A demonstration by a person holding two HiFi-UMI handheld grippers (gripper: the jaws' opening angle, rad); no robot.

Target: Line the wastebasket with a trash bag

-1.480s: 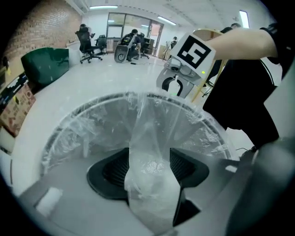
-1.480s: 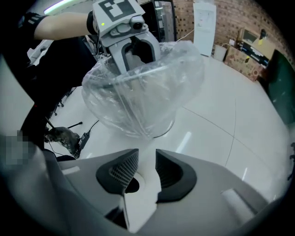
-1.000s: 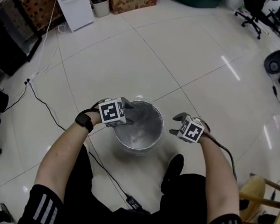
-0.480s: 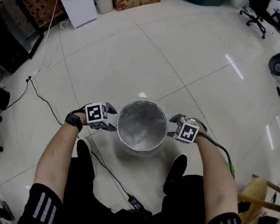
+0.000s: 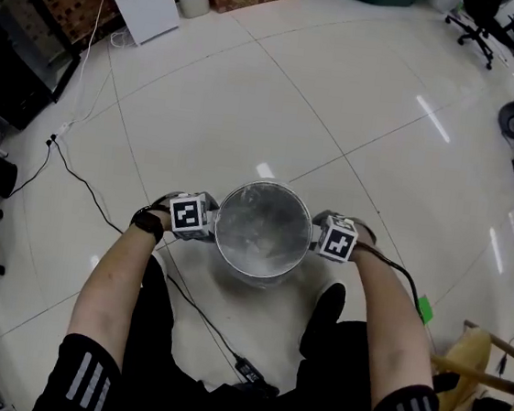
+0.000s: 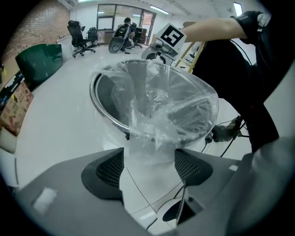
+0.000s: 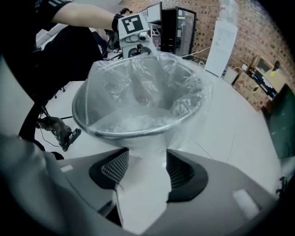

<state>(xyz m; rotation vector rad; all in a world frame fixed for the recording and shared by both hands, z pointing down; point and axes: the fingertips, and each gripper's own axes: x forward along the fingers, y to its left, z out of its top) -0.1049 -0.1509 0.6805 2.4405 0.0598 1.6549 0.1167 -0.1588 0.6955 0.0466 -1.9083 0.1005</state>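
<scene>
At mid-frame, the wastebasket (image 5: 265, 186) wears the trash bag (image 5: 258, 237) over its rim. Your left claw (image 6: 148, 162) and right claw (image 7: 146, 167) have just been opening and stand apart, with film loose between their jaws. Draw the overhang down evenly on both sides.

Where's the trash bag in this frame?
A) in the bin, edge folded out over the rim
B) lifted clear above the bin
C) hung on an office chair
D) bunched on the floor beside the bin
A: both gripper views show the clear trash bag lining the metal wastebasket, with its edge draped down outside the rim.
</scene>
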